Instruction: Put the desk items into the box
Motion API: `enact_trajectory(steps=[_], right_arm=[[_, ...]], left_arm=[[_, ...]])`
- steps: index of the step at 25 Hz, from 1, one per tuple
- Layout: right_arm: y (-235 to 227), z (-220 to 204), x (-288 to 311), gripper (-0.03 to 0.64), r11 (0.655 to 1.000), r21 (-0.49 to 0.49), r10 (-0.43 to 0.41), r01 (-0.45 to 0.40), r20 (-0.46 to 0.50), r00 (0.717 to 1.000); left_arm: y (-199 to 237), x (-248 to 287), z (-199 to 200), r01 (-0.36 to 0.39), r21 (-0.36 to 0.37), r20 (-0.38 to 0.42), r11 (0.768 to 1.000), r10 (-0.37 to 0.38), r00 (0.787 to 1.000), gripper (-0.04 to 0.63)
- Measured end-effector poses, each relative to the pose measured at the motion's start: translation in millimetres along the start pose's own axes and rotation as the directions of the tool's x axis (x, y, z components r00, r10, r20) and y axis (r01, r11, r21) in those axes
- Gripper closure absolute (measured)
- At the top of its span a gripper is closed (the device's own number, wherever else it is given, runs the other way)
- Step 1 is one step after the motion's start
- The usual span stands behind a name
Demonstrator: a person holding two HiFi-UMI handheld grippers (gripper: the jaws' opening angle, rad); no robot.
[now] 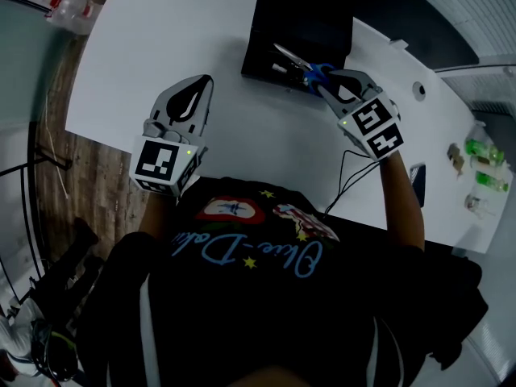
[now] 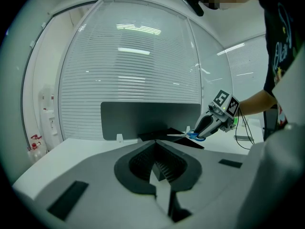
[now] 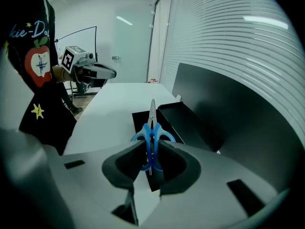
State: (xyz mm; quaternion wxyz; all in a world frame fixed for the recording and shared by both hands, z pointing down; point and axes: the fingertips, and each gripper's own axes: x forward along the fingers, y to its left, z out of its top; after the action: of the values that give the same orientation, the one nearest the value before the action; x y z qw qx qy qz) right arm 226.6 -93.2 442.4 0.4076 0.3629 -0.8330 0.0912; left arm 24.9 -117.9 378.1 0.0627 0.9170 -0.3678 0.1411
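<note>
Blue-handled scissors (image 3: 152, 132), silver blades closed, are clamped by the handles in the right hand-held gripper (image 3: 151, 165), tips pointed over the box (image 1: 310, 24). The box is black, shallow and open, set far across the white desk (image 1: 161, 39).

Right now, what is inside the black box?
The scissors, gripped by the right gripper, reach over the box. Its dark floor shows nothing clearly, and the part beneath them is covered.

Head view steeply down, gripper views low, close, seemingly sharing box (image 3: 190, 123)
</note>
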Motion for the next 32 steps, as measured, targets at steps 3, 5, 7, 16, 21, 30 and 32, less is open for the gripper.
enact_trajectory(steps=[3,5,7,16,21,30,32], right_arm=[[-2.2,-1.4,6.5,0.526,1.0,-0.001,0.012,-0.012,-0.012,1.0],[-3.8,-2.9,10.5,0.526,1.0,0.0,0.022,-0.022,-0.021,1.0],[-5.1,-3.7,13.6,0.526,0.999,0.002,0.033,-0.033,-0.025,0.999],[-11.1,-6.6,28.0,0.526,0.998,-0.007,0.064,-0.064,-0.056,0.996],[-15.5,-9.7,33.8,0.526,0.998,-0.005,0.07,-0.07,-0.067,0.995],[-18.3,-13.2,43.1,0.526,0.996,0.018,0.091,-0.09,-0.074,0.993],[-18.5,-15.4,44.9,0.526,0.995,0.016,0.096,-0.095,-0.08,0.992]], left_arm=[[4.2,3.0,-3.3,-0.007,-0.005,-0.01,1.0,0.007,1.0,0.588],[5.9,5.3,-3.8,-0.011,-0.02,-0.01,1.0,0.011,1.0,0.588],[6.6,7.8,-2.7,-0.009,-0.022,-0.004,1.0,0.009,1.0,0.588],[10.2,12.0,-10.2,-0.015,-0.043,-0.02,0.999,0.014,1.0,0.588],[11.1,12.5,-14.8,-0.028,-0.07,-0.036,0.997,0.025,0.999,0.588],[14.2,15.2,-18.4,-0.024,-0.056,-0.042,0.998,0.022,0.999,0.588],[14.7,15.4,-19.6,-0.028,-0.056,-0.046,0.998,0.025,0.999,0.588]])
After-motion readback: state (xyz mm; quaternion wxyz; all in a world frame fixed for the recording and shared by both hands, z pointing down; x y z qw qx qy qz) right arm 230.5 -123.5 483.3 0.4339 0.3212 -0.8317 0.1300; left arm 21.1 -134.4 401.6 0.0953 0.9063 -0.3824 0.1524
